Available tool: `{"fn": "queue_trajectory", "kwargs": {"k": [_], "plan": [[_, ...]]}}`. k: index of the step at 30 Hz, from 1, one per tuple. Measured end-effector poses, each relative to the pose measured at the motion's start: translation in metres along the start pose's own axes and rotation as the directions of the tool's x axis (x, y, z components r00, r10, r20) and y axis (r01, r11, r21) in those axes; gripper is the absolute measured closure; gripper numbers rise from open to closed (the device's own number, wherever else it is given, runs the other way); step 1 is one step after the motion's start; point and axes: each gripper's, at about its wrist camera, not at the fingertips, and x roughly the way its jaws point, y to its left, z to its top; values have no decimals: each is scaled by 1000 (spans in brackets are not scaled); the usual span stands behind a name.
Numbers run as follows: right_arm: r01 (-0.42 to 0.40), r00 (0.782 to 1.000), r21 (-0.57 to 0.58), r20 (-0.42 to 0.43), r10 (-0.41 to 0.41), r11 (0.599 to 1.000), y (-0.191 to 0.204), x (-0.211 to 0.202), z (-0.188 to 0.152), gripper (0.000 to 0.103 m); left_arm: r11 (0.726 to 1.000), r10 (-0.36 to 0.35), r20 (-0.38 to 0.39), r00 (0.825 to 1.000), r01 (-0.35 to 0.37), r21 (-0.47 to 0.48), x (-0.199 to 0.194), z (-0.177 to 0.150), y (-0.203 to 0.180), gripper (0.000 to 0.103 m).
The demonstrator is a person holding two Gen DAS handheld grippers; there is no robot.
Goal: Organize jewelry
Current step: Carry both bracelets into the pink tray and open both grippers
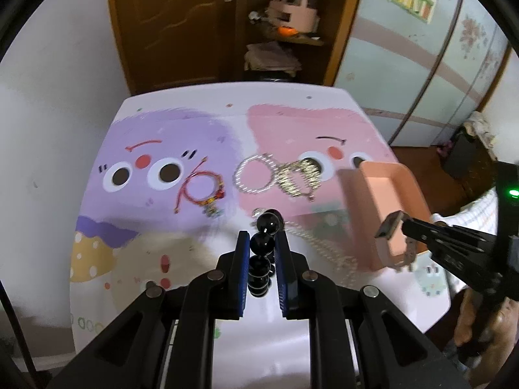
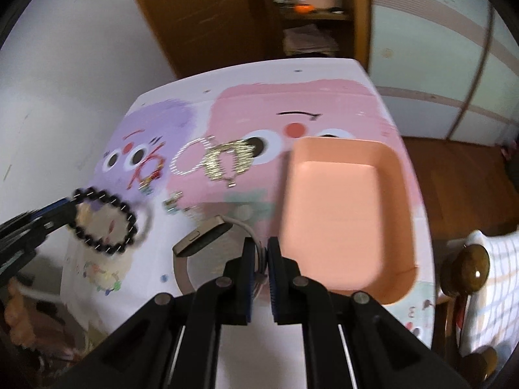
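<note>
Above the cartoon-print counter [image 1: 181,97], both hand-held grippers carry jewelry.

Left hand-held gripper [image 1: 262,243] is clamped on a black bead bracelet [image 1: 265,243]; right hand-held gripper [image 2: 258,253] pinches a watch [image 2: 202,235] by its strap beside the peach tray [image 2: 340,214]. Gold and silver chains [image 1: 296,175] lie on the counter.

Glossy black bead bracelet [image 1: 263,246]; matt smooth plastic tray [image 2: 343,214].

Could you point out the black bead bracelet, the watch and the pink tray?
Black bead bracelet [image 2: 103,223]: right wrist view, on a bead at the ring's top.
Watch [image 2: 202,238]: right wrist view, on the case's side.
Pink tray [image 2: 337,214]: right wrist view, on its bare floor.
</note>
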Motion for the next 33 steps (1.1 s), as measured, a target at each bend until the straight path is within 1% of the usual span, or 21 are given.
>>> {"fn": "queue_trajectory", "kwargs": {"k": [6,10,16,20,24,28,31,33], "plan": [[56,998,110,21,-58,992,-42,-3,3,96,997,-43,22,999,42,58,-9,11,-28,90],[75,996,178,25,-80,981,-62,-1,3,96,992,-80,26,996,77,100,-11,19,-50,90],[96,995,248,9,-101,964,-82,12,-4,96,975,-142,32,989,134,179,-6,38,-92,90],[98,995,265,-8,-99,959,-87,20,-8,96,956,-179,26,984,167,241,5,48,-128,90],[103,995,281,-22,-101,954,-91,27,-14,96,937,-215,-10,977,209,280,23,57,-159,90],[94,996,311,-40,-85,946,-99,34,-18,95,919,-237,-47,970,239,312,45,61,-185,90],[87,996,311,-34,-80,946,-99,35,-20,95,909,-249,-101,963,268,320,69,62,-201,90],[88,996,309,-33,-81,947,-98,35,-20,94,906,-247,-129,960,276,319,86,62,-207,90]]}}
